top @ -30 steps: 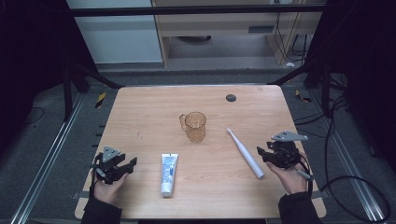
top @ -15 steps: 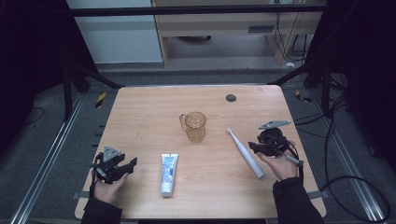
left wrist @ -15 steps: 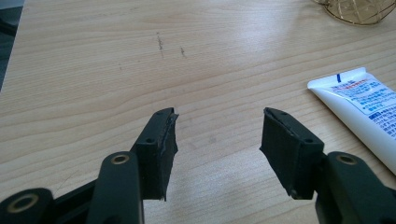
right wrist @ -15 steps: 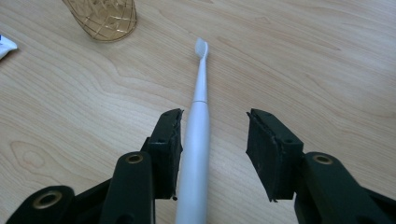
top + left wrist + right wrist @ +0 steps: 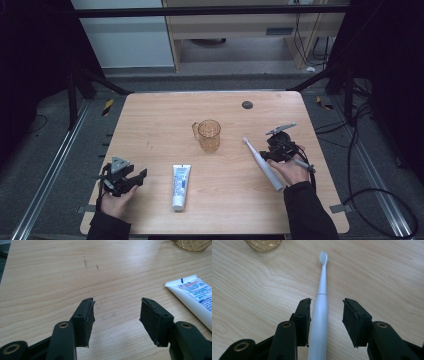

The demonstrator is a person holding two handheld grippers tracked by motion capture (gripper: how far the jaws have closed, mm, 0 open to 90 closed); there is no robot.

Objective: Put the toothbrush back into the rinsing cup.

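we see the right gripper (image 5: 325,323) astride the toothbrush (image 5: 321,302) on the table (image 5: 150,125), jaws just closing but a gap on one side, nothing gripped; left gripper (image 5: 116,320) wide open, empty, beside the tube (image 5: 192,295).

Left claw (image 5: 141,174) rests low with jaws wide — right claw (image 5: 264,154), jaws closing, remains parted.

mug (image 5: 210,135): amber, upright, mid-table | toothpaste tube (image 5: 180,186): flat, near edge | table (image 5: 150,125): wood
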